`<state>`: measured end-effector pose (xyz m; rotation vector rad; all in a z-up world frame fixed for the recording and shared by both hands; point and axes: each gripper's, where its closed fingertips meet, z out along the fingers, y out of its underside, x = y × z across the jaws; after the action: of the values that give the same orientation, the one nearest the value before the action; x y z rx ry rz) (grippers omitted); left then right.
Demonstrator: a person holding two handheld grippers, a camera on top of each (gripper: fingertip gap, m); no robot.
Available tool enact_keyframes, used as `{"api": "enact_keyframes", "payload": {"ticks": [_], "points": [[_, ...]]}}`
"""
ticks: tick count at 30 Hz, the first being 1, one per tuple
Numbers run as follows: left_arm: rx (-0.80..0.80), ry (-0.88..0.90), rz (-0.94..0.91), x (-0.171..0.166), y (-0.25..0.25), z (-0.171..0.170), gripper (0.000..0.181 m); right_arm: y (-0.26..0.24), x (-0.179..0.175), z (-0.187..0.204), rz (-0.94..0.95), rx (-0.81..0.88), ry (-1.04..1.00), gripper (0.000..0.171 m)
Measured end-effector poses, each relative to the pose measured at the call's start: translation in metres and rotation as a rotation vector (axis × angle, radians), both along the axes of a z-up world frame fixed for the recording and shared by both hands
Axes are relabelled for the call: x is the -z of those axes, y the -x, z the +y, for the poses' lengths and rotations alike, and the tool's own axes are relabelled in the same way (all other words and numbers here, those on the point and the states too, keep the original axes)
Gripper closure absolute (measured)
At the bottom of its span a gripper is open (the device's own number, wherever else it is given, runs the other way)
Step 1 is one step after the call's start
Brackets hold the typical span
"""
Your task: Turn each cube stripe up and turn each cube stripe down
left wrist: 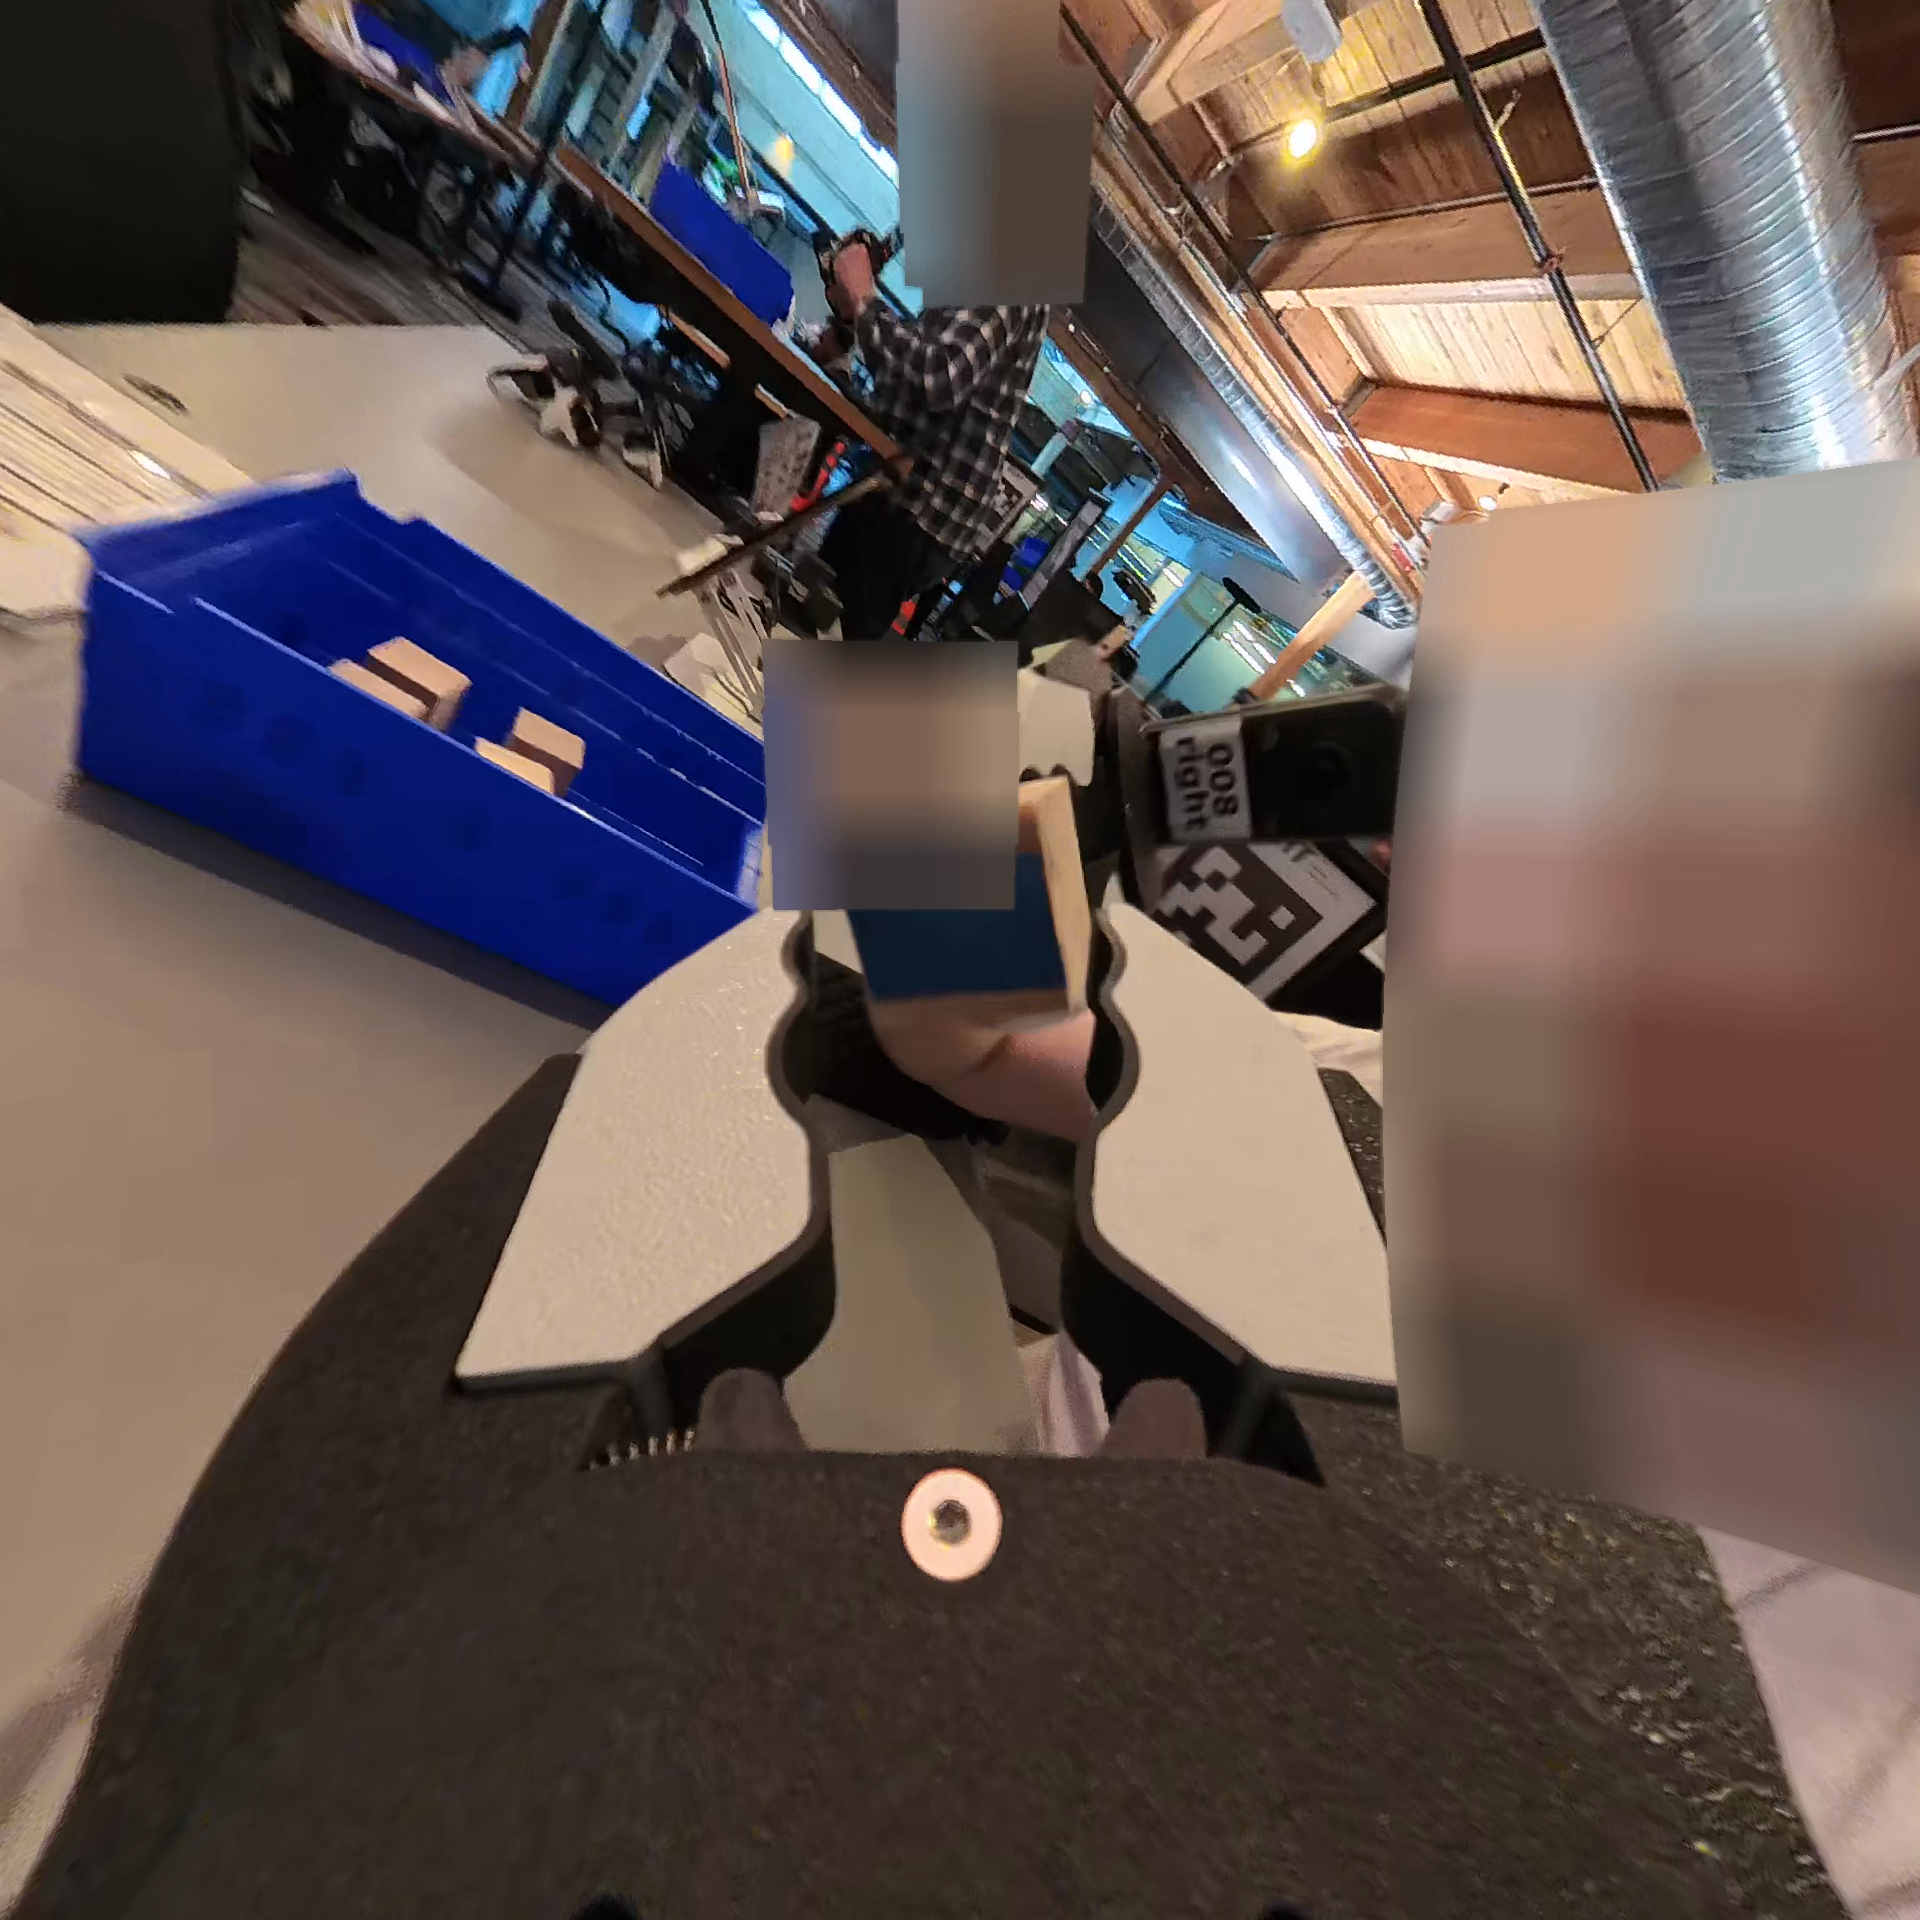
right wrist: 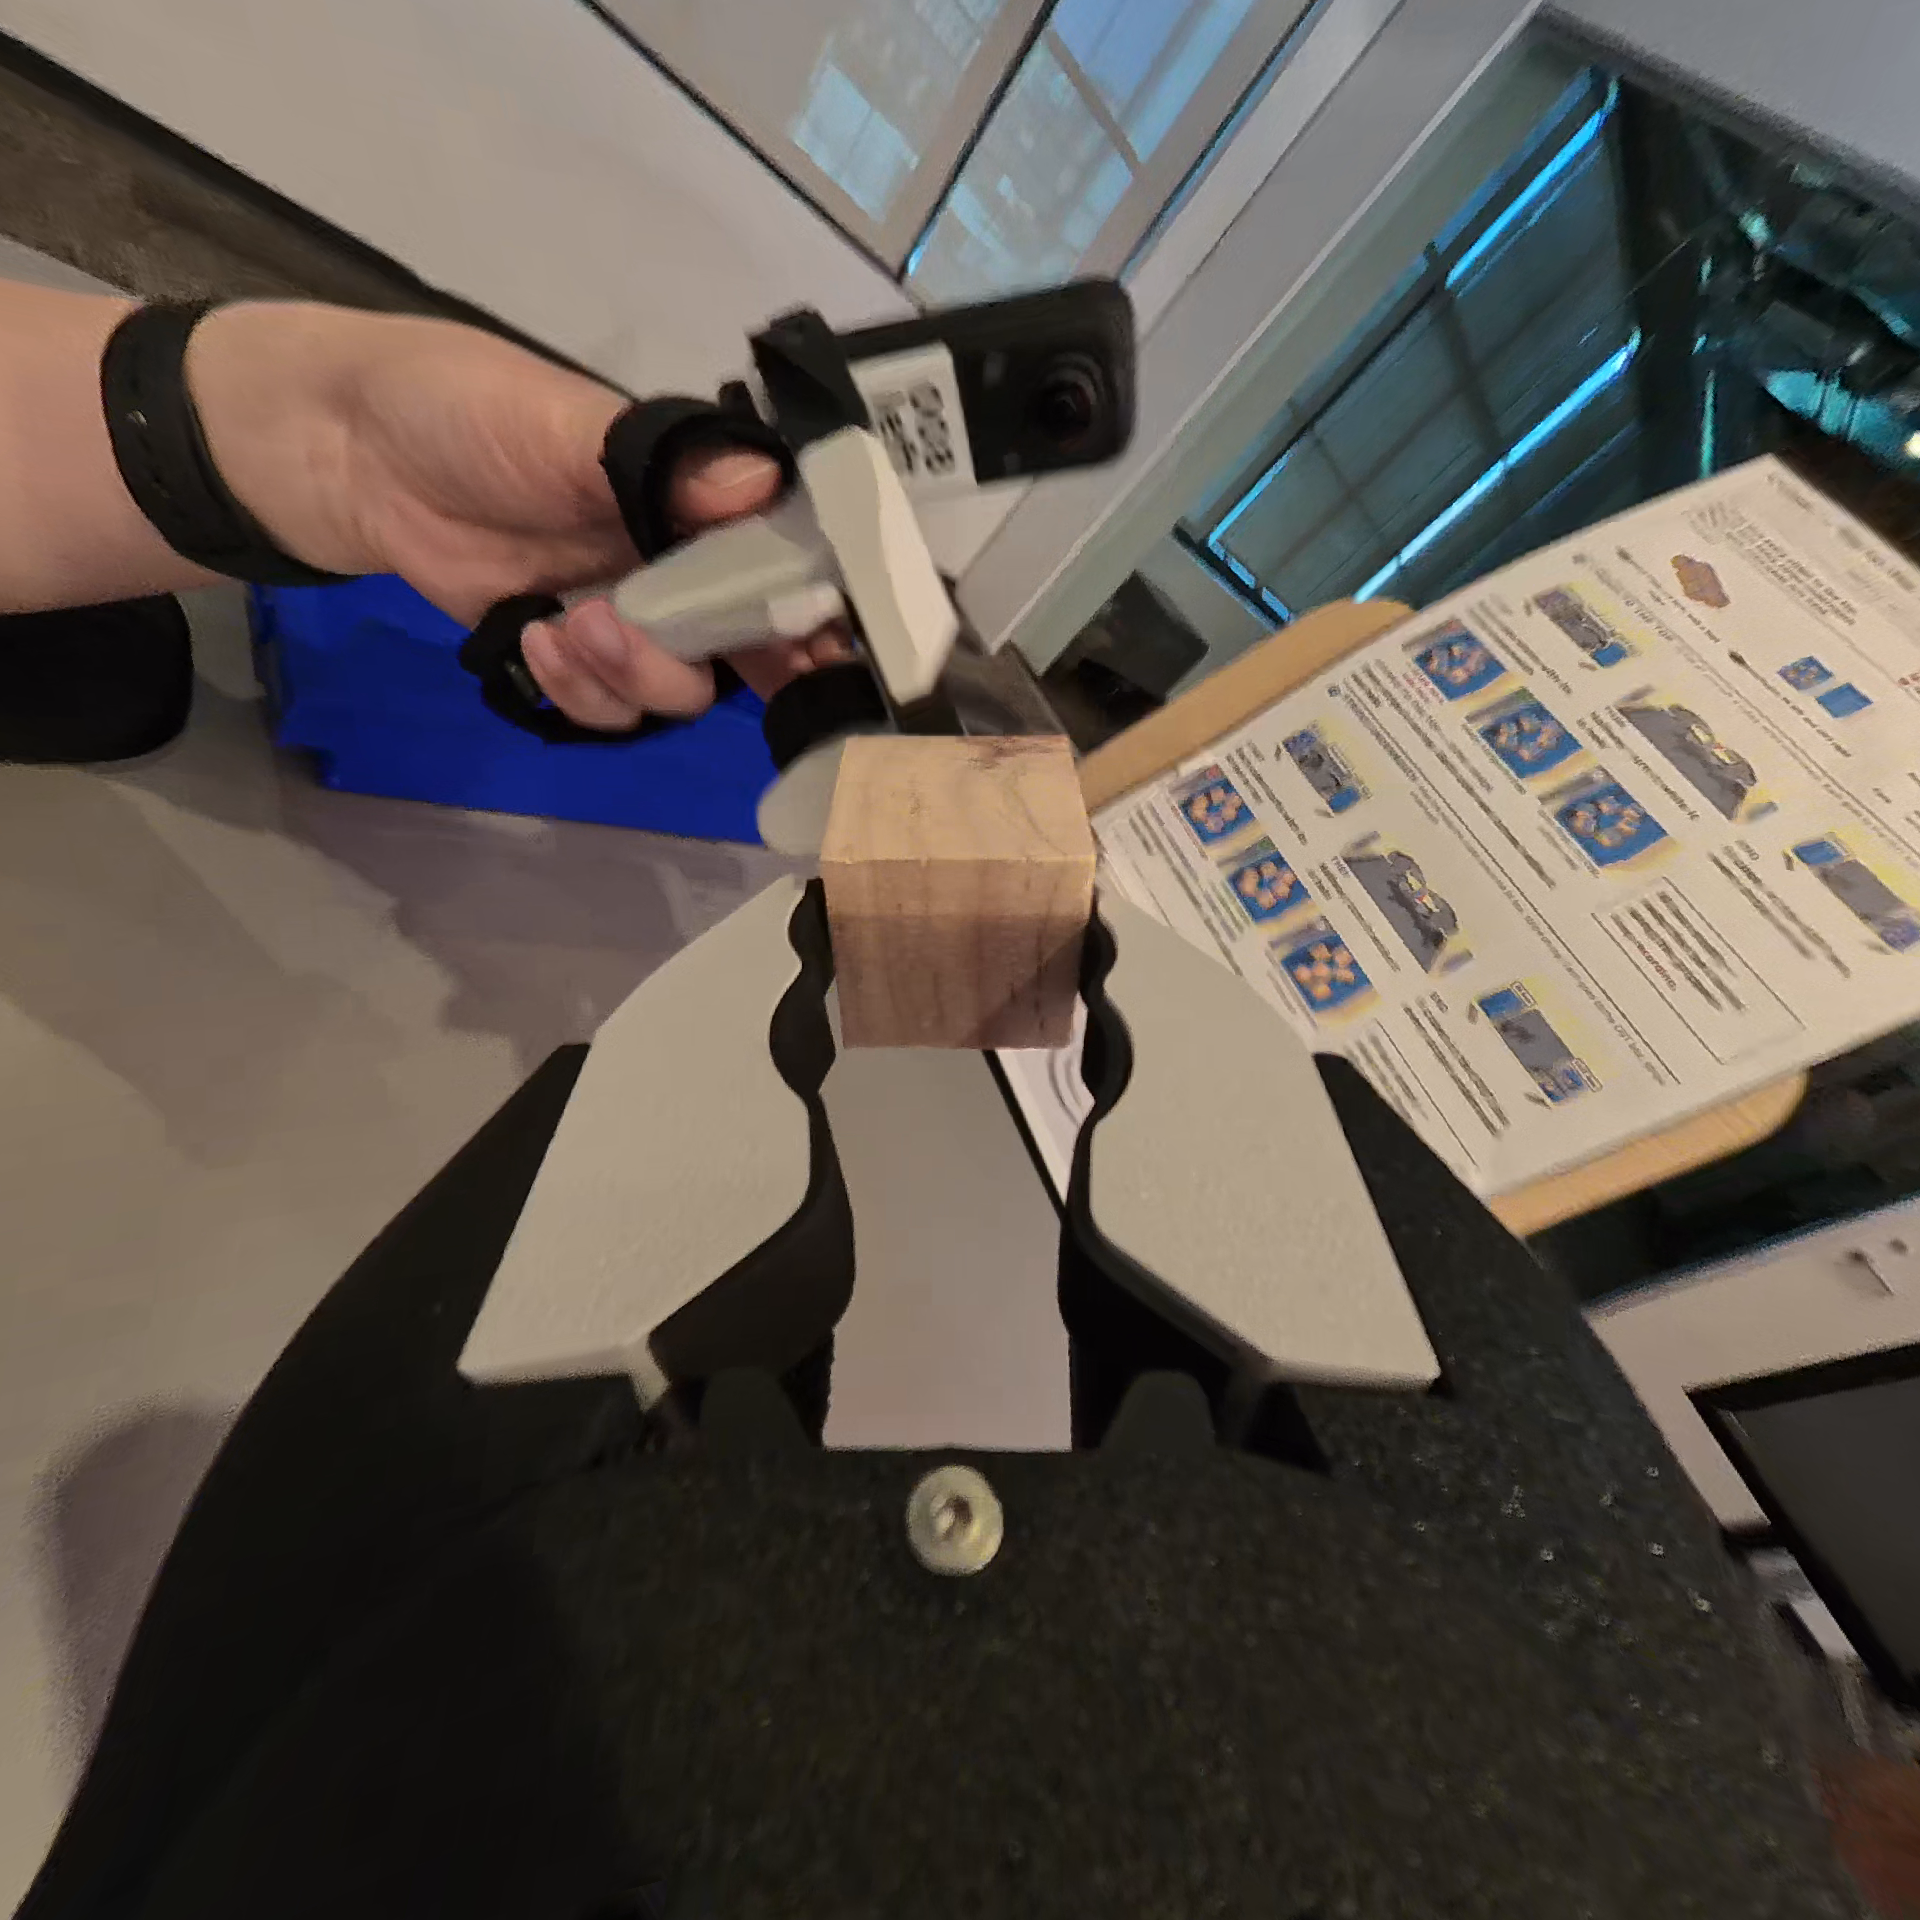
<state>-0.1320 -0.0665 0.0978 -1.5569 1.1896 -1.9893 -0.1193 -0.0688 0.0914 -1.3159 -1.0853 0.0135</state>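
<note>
My right gripper (right wrist: 956, 945) is shut on a plain-looking wooden cube (right wrist: 961, 904) and holds it above the grey table. In the left wrist view the same cube (left wrist: 966, 951) shows a blue stripe face towards me. It sits between the tips of my left gripper (left wrist: 954, 961), whose jaws stand slightly wider than the cube, with a small gap on the left side. The right gripper's camera body (left wrist: 1278, 769) shows just behind the cube. Two more wooden cubes (left wrist: 416, 675) (left wrist: 540, 748) lie in the blue bin (left wrist: 416, 842).
The blue bin also shows behind the hand (right wrist: 416, 468) holding the left gripper. A printed picture sheet (right wrist: 1558, 810) on a wooden board stands at the right. A person in a plaid shirt (left wrist: 956, 416) stands at a far bench.
</note>
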Motion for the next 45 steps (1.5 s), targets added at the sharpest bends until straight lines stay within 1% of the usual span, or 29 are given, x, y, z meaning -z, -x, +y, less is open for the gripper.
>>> {"api": "enact_keyframes", "payload": {"ticks": [1,2,3,5,7,8,10,12,14,16,20,22,26,34,39,41,43,45], "points": [[-0.033,-0.031,-0.001,-0.002,0.003,0.006,0.127,-0.015,-0.007,0.001,-0.021,0.041,0.019,0.126],[-0.076,-0.077,0.008,-0.003,0.007,0.013,0.123,-0.037,-0.015,0.002,-0.034,0.104,0.053,0.126],[-0.128,-0.136,0.018,-0.005,0.012,0.021,0.122,-0.063,-0.016,0.002,-0.040,0.172,0.157,0.126],[-0.246,-0.270,0.034,-0.009,0.021,0.036,0.121,-0.117,-0.008,-0.004,0.044,0.288,0.421,0.126],[-0.337,-0.374,0.043,-0.016,0.030,0.045,0.120,-0.170,0.016,-0.008,0.150,0.413,0.677,0.126],[-0.368,-0.403,0.040,-0.019,0.034,0.047,0.120,-0.197,0.034,-0.009,0.168,0.499,0.790,0.126],[-0.401,-0.427,0.019,-0.025,0.039,0.048,0.123,-0.242,0.074,-0.013,0.134,0.651,0.977,0.126],[-0.408,-0.431,0.013,-0.027,0.042,0.047,0.126,-0.263,0.107,-0.015,0.143,0.707,1.145,0.126],[-0.400,-0.436,0.030,-0.026,0.041,0.045,0.126,-0.271,0.135,-0.016,0.151,0.726,1.295,0.126],[-0.391,-0.447,0.053,-0.023,0.039,0.042,0.126,-0.272,0.159,-0.013,0.120,0.742,1.392,0.126],[-0.388,-0.503,0.111,-0.015,0.034,0.037,0.127,-0.267,0.190,-0.003,0.047,0.762,1.471,0.126],[-0.382,-0.532,0.140,-0.010,0.031,0.034,0.126,-0.269,0.201,0.000,0.006,0.809,1.486,0.126],[-0.392,-0.573,0.161,-0.009,0.030,0.032,0.127,-0.270,0.213,0.001,-0.036,0.853,1.511,0.126],[-0.401,-0.534,0.143,-0.012,0.034,0.036,0.127,-0.270,0.230,0.003,-0.075,0.893,1.549,0.126],[-0.409,-0.546,0.148,-0.013,0.036,0.037,0.127,-0.271,0.229,0.005,-0.078,0.900,1.549,0.126],[-0.420,-0.553,0.150,-0.015,0.039,0.038,0.126,-0.272,0.223,0.006,-0.073,0.906,1.530,0.126],[-0.436,-0.571,0.137,-0.022,0.045,0.039,0.125,-0.273,0.206,0.012,-0.039,0.909,1.452,0.123],[-0.470,-0.597,0.111,-0.033,0.054,0.040,0.123,-0.271,0.175,0.015,-0.011,0.883,1.329,0.122]]}}
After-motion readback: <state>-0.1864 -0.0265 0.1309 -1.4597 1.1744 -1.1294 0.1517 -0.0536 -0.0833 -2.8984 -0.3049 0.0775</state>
